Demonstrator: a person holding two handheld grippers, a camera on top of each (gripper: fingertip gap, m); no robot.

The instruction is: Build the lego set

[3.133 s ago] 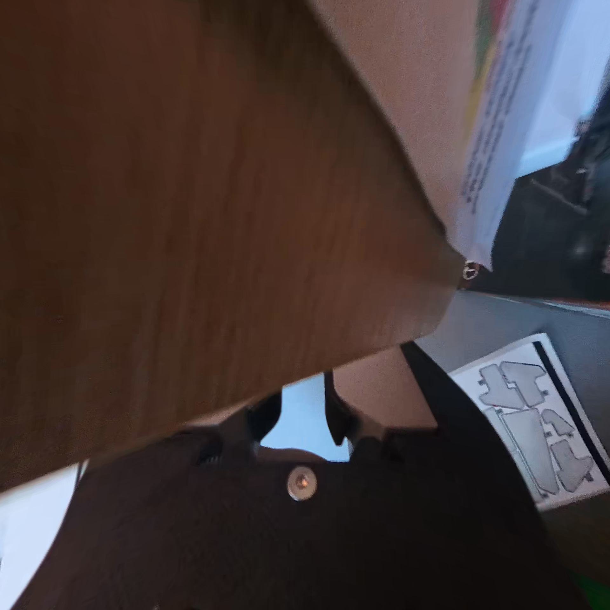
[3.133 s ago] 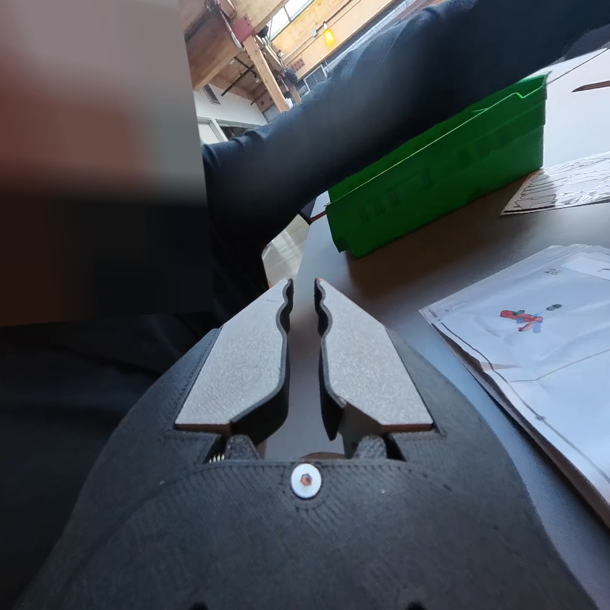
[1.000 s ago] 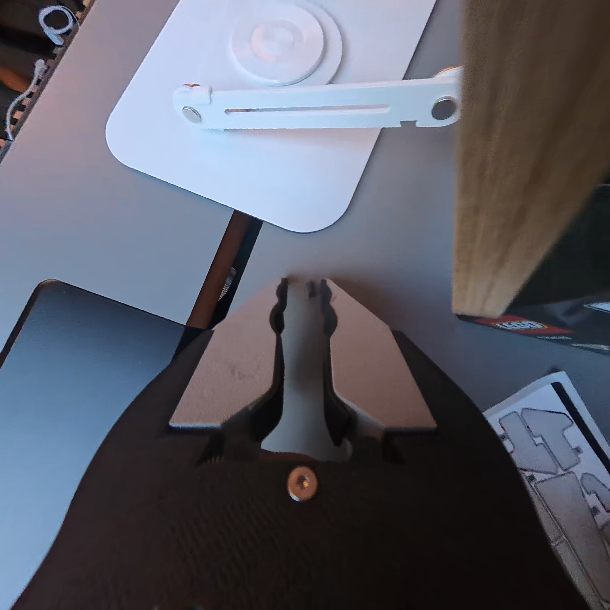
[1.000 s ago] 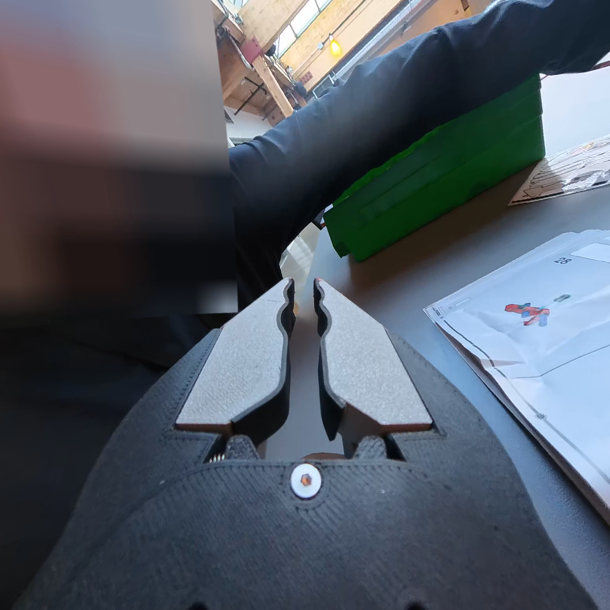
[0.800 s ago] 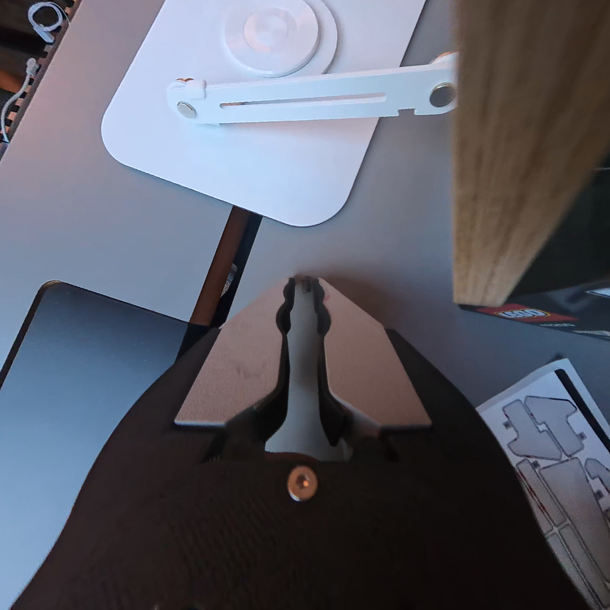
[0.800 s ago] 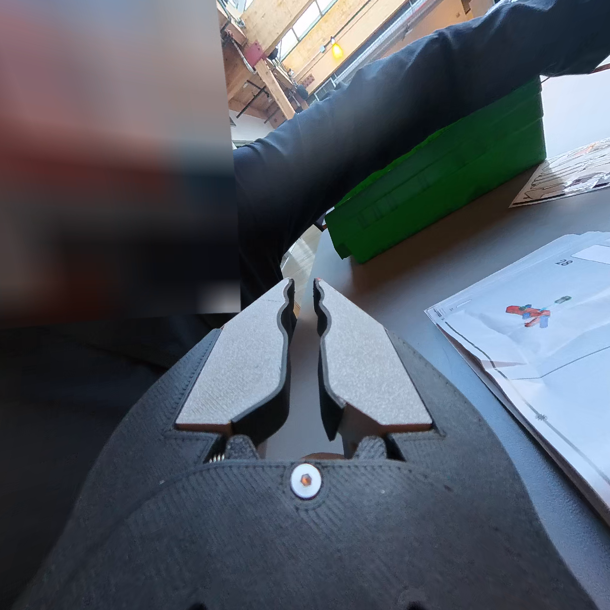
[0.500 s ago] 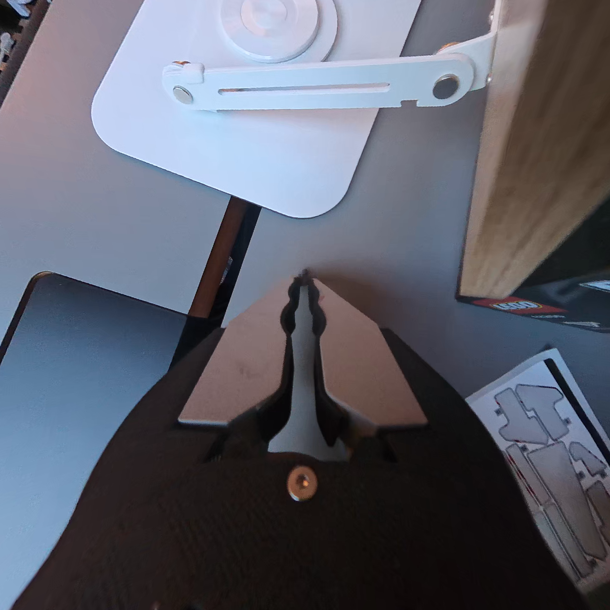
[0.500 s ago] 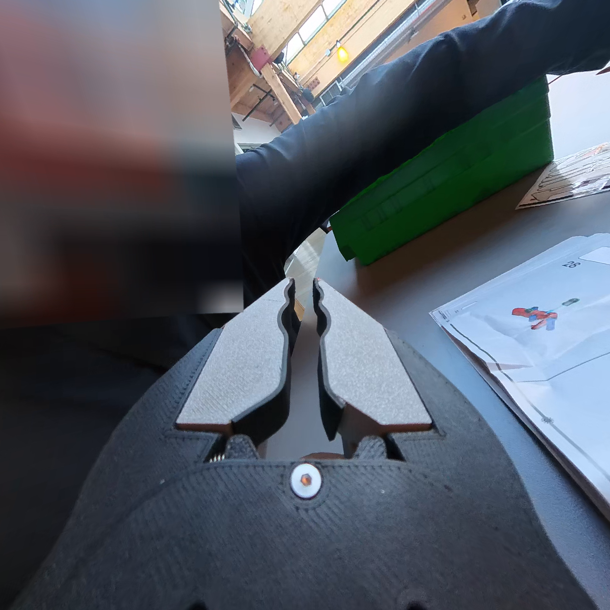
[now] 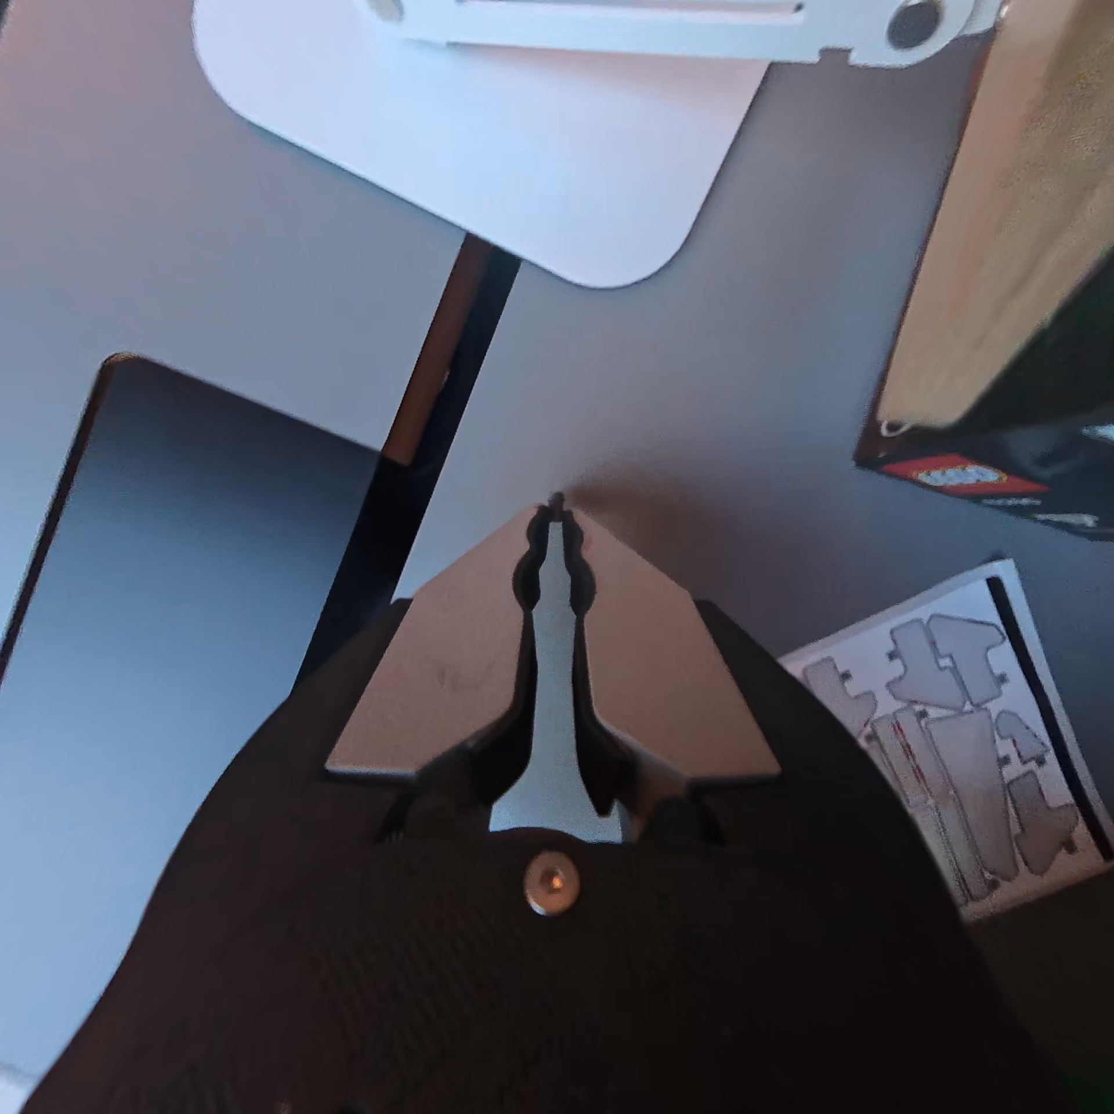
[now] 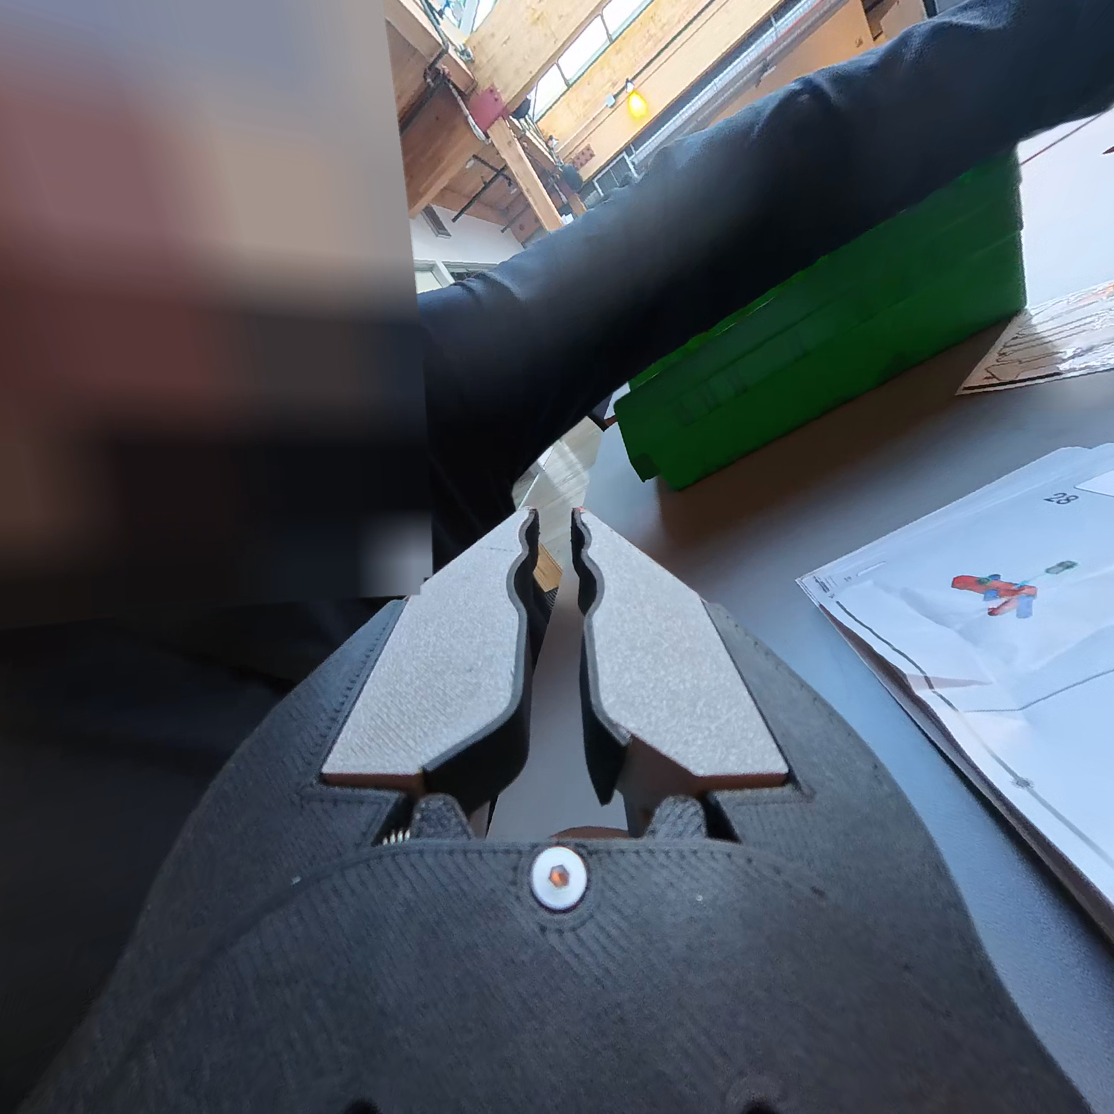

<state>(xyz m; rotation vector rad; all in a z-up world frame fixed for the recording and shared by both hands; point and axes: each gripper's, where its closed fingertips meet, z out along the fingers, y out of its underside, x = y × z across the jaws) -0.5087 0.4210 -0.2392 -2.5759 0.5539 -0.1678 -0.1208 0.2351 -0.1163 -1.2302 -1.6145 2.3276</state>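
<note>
The left gripper [image 9: 555,512] is pinched nearly closed at the centre of its view, its tips clamped on a tiny dark piece [image 9: 556,498] that just pokes out beyond them; it is too small to identify, but is probably a Lego part. A second ago the jaws stood visibly apart with that speck between them, so the pinch has only just been made. The view has also slid: the white stand [image 9: 512,120] now sits higher, at the top of the frame, and the wooden board [image 9: 1019,229] has shifted to the upper right, above the dark Lego box [image 9: 988,476]. A sticker sheet [image 9: 964,741] lies at the right edge on the grey table [image 9: 693,386].

The right gripper [image 10: 554,518] rests low over the table, jaws slightly parted and holding nothing, unchanged over the last seconds. Beyond it a dark sleeve [image 10: 693,253] reaches across the green bin [image 10: 844,374], and the instruction booklet [image 10: 994,633] lies open at the right.

With a part apparently secured, the likely next step is carrying it to wherever the model is being assembled, which neither view shows.
</note>
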